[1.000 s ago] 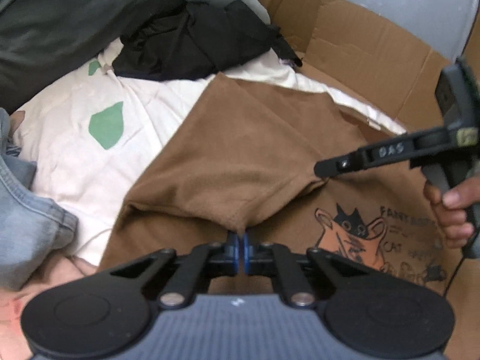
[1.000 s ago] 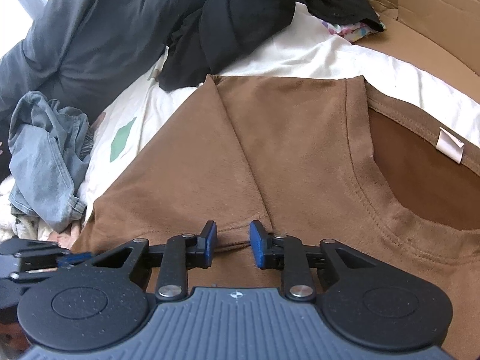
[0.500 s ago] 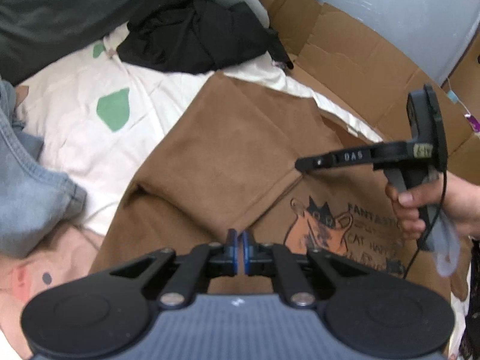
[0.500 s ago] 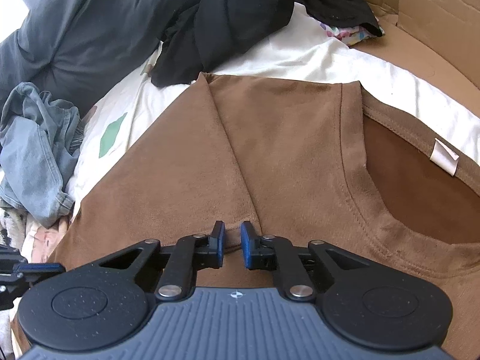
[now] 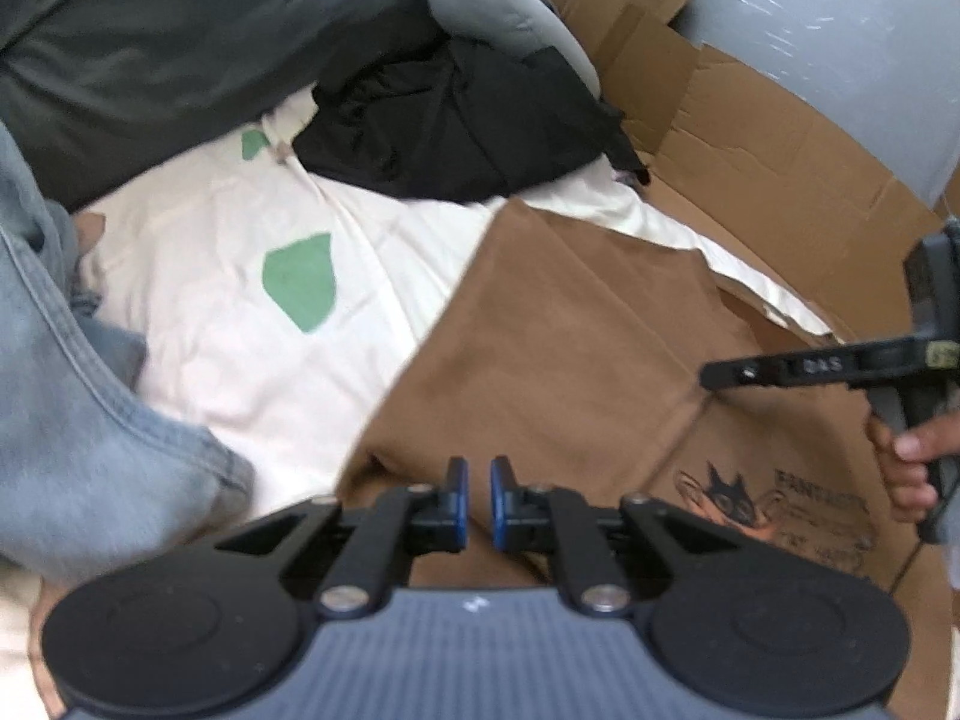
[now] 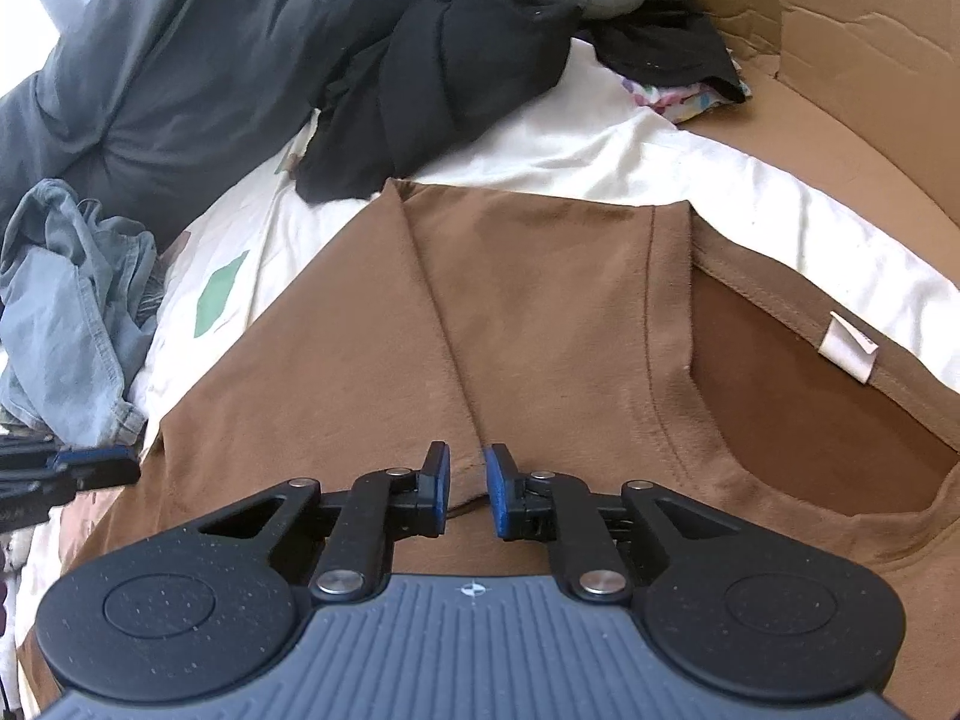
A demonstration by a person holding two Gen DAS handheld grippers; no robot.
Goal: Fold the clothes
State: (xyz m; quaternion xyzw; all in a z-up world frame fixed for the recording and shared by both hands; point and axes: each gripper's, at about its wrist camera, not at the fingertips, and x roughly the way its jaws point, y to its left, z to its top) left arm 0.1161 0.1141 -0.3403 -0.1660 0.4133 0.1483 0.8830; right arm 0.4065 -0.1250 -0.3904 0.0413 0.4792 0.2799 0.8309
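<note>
A brown T-shirt (image 5: 570,330) lies on a white sheet, one side folded over its front, with an orange cat print (image 5: 738,510) showing beside the flap. My left gripper (image 5: 478,495) hovers over the flap's near edge; its jaws are opening, a narrow gap shows and no cloth is between the pads. My right gripper (image 6: 467,480) hangs over the fold line near the collar (image 6: 672,396), its jaws opening a little and empty. From the left wrist the right gripper (image 5: 711,373) shows side-on, held by a hand (image 5: 900,468).
Blue jeans (image 6: 66,312) are bunched at the left. A black garment (image 5: 456,120) and a dark grey one (image 6: 180,60) lie at the back. The white sheet (image 5: 240,300) has green patches. Cardboard walls (image 5: 750,120) rise behind and to the right.
The left gripper's pads, shut on the shirt's fold before, now stand slightly apart and off the cloth, and it has drifted left. The right jaws narrowed, then parted slightly.
</note>
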